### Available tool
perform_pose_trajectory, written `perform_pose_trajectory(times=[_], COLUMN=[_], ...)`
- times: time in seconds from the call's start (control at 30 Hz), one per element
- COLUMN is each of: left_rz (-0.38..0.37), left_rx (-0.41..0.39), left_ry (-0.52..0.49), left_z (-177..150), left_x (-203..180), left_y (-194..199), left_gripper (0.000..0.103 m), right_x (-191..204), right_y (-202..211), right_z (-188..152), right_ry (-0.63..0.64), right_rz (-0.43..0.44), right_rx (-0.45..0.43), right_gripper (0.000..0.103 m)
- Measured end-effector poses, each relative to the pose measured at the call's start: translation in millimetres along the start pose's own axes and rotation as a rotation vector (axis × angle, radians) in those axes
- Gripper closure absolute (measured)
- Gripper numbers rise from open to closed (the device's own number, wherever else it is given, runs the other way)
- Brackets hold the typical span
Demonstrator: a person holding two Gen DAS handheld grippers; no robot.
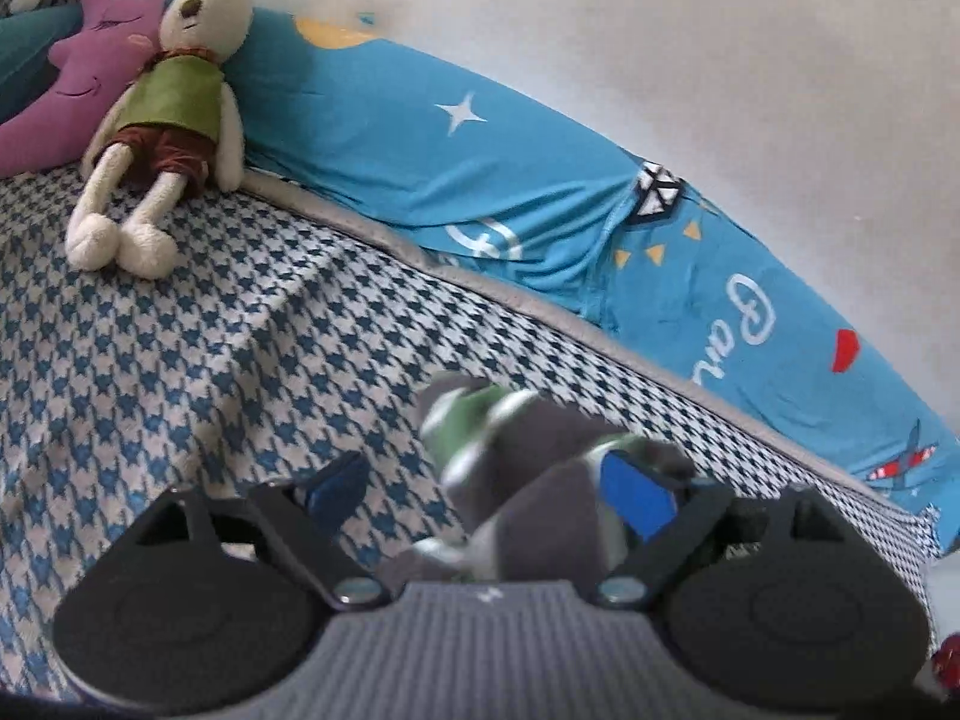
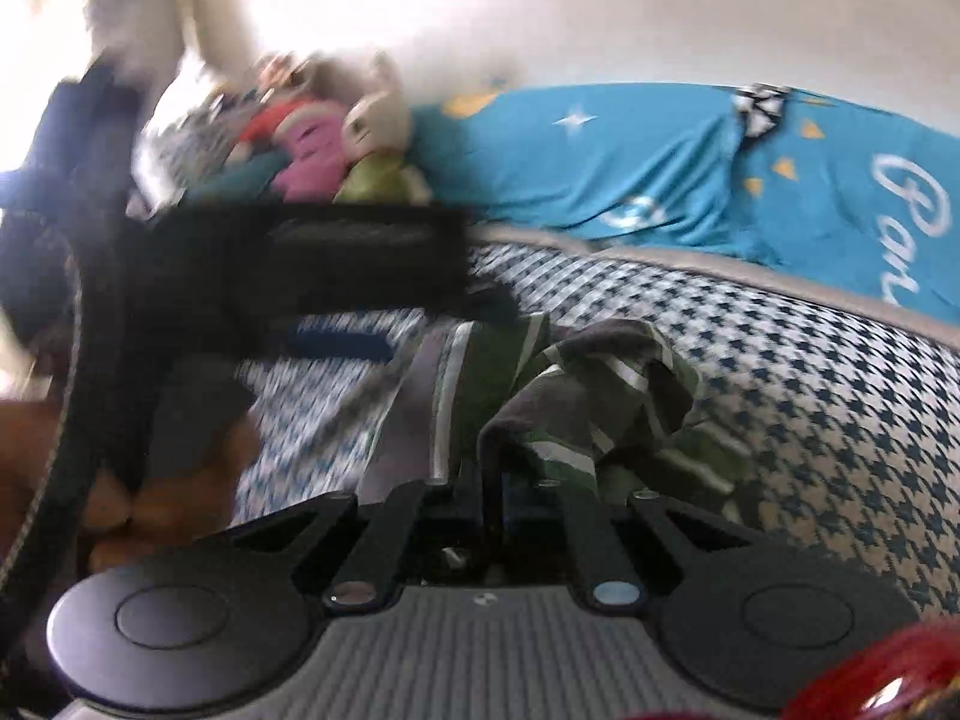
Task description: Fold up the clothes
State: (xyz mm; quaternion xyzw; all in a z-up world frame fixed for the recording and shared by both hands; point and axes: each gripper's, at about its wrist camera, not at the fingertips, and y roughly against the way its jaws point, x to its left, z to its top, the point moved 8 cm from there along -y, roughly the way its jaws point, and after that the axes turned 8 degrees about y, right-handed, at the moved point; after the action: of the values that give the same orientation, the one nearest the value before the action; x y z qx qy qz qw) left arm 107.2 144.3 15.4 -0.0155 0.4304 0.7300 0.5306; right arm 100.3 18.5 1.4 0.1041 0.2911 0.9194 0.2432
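Houndstooth bedcover (image 1: 180,360); blue sheet (image 1: 540,180) lettered "Par", rest cut off.

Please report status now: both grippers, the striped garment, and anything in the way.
Left gripper open, striped garment between its fingers. Right gripper shut on garment. Garment bunched on checked bedsheet. Nothing in the way.

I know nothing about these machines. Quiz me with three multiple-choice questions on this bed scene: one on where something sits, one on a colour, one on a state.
1. Where is the rabbit doll?
A. leaning against the purple moon cushion
B. on the floor
C. inside the tongs

2. What colour is the rabbit's top?
A. red
B. green
C. black

3. How do the right tongs stand?
A. wide open
B. shut on the striped garment
C. out of view

Answers: 1 A, the doll rests beside the cushion; 2 B, its top is green; 3 B, the fingers pinch striped fabric.
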Motion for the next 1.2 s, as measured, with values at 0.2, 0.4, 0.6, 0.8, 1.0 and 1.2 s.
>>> perform_pose_trajectory(times=[0.2, 0.4, 0.6, 0.8, 1.0, 1.2], left_rz=[0.078, 0.110, 0.134, 0.148, 0.154, 0.150], left_rx=[0.070, 0.155, 0.148, 0.150, 0.146, 0.150], left_ry=[-0.079, -0.043, -0.050, -0.038, -0.037, -0.020], left_z=[-21, -36, -38, -42, -43, -52], left_x=[4, 25, 33, 38, 37, 40], left_y=[-12, -20, -12, -7, 0, 7], left_gripper=[0.019, 0.031, 0.031, 0.030, 0.030, 0.028], right_x=[19, 0, -30, -45, -48, -45], right_y=[11, 42, 54, 35, 17, -7], right_z=[-13, -6, 1, -3, -6, -15], right_ry=[0.070, -0.018, -0.189, -0.325, -0.401, -0.467], right_rz=[-0.013, -0.017, -0.034, -0.032, -0.018, 0.019], right_rx=[0.049, 0.001, -0.050, -0.005, 0.016, 0.074], right_gripper=[0.092, 0.081, 0.071, 0.067, 0.056, 0.053])
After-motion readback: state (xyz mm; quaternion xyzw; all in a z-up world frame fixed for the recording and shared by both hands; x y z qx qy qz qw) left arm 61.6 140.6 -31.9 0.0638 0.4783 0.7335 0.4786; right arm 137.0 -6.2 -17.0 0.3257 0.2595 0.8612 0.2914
